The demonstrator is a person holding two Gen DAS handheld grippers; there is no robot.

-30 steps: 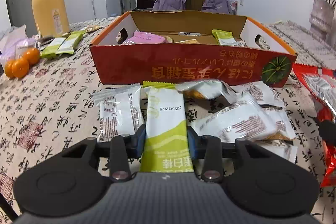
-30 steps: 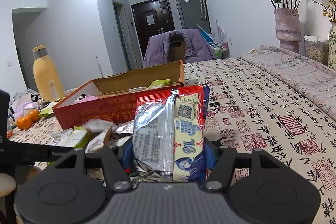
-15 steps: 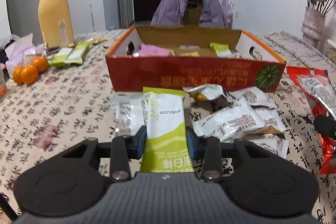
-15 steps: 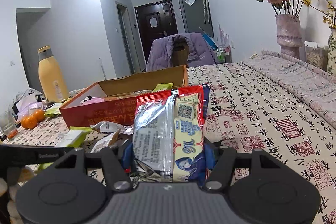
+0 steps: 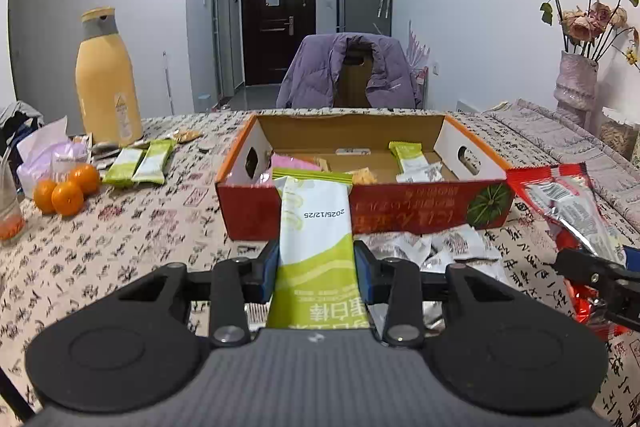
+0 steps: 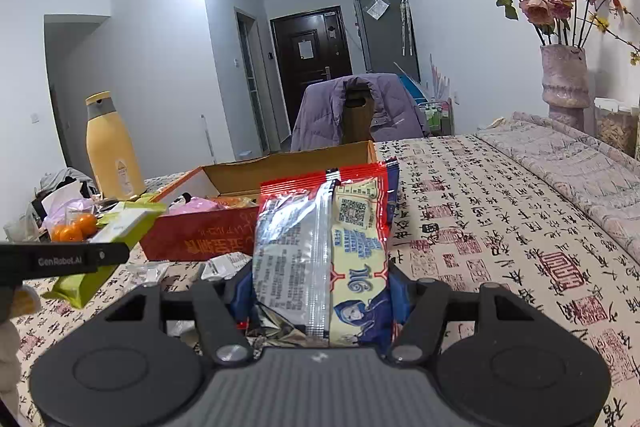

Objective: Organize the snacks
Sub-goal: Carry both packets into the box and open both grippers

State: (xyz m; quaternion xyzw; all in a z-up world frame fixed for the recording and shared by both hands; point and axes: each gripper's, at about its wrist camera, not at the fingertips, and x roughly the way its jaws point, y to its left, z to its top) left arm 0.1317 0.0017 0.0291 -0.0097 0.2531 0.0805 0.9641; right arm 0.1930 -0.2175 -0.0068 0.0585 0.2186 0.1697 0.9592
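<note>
Left hand-held gripper (image 5: 316, 267) is clamped on a green-and-white snack bar (image 5: 316, 247), its blue pads pressed against both long sides of the wrapper. The bar is raised off the surface (image 5: 140, 239), and its far end overlaps the near wall of the red cardboard box (image 5: 420, 215). Inside the box lie another green bar (image 5: 408, 155), a pink packet (image 5: 294, 163) and other small snacks. White wrapped snacks (image 5: 452, 247) lie on the surface against the box's near wall. Right hand-held gripper (image 6: 320, 291) is clamped on a red chip bag (image 6: 324, 247), held upright near the box's right end. Two green bars (image 5: 138, 167) and three oranges (image 5: 66, 187) sit toward the surface's left edge, by a yellow bottle (image 5: 106, 79).
</note>
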